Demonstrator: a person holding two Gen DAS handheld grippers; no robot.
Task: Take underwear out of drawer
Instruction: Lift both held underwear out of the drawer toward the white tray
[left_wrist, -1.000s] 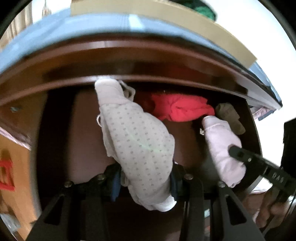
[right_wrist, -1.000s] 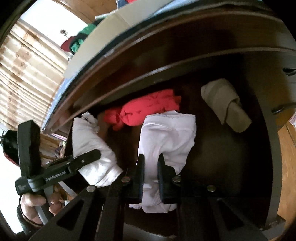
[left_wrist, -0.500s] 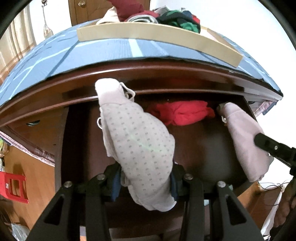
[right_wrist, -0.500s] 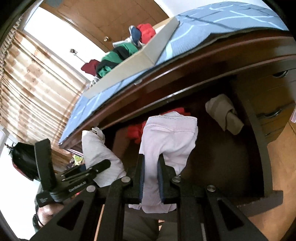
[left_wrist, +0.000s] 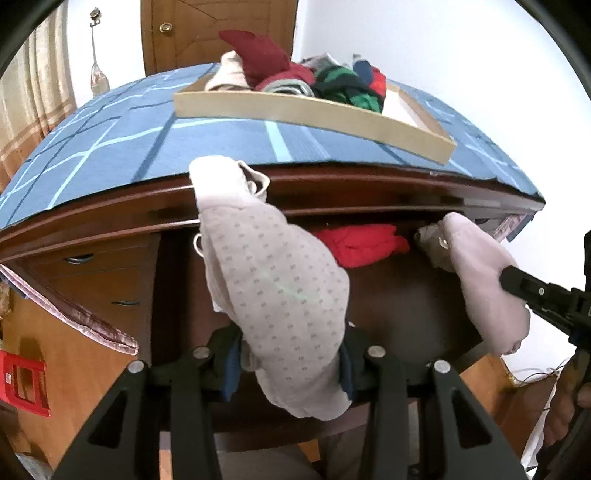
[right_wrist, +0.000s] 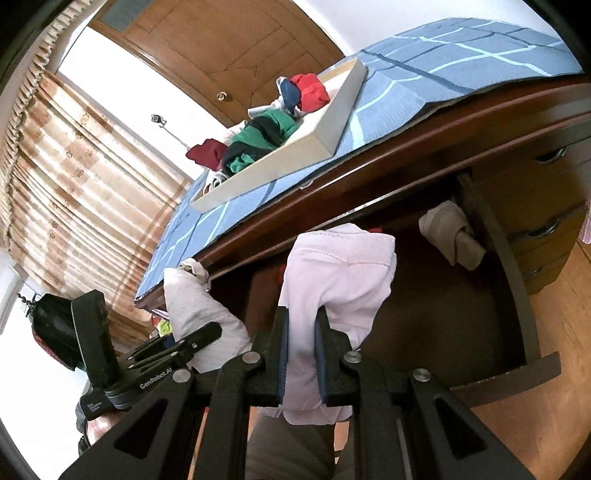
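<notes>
My left gripper (left_wrist: 288, 365) is shut on a dotted pale-grey underwear (left_wrist: 273, 280), held up in front of the open dark-wood drawer (left_wrist: 406, 295). My right gripper (right_wrist: 300, 362) is shut on a pale-pink underwear (right_wrist: 340, 273), also lifted above the drawer (right_wrist: 443, 317). Each held piece shows in the other view too: the pink underwear (left_wrist: 484, 280) at the right, the dotted underwear (right_wrist: 199, 310) at the left. A red garment (left_wrist: 364, 243) and a rolled beige piece (right_wrist: 450, 236) still lie at the back of the drawer.
On the desk's blue checked cloth (left_wrist: 147, 140) stands a shallow cream tray (left_wrist: 314, 114) piled with several folded garments. Smaller closed drawers (right_wrist: 543, 221) flank the open one. A red crate (left_wrist: 22, 384) sits on the wooden floor at the left. A curtain (right_wrist: 74, 177) hangs behind.
Both grippers have risen and drawn back from the drawer with their underwear, so the desk top and its tray have come into view. Both grips are unchanged.
</notes>
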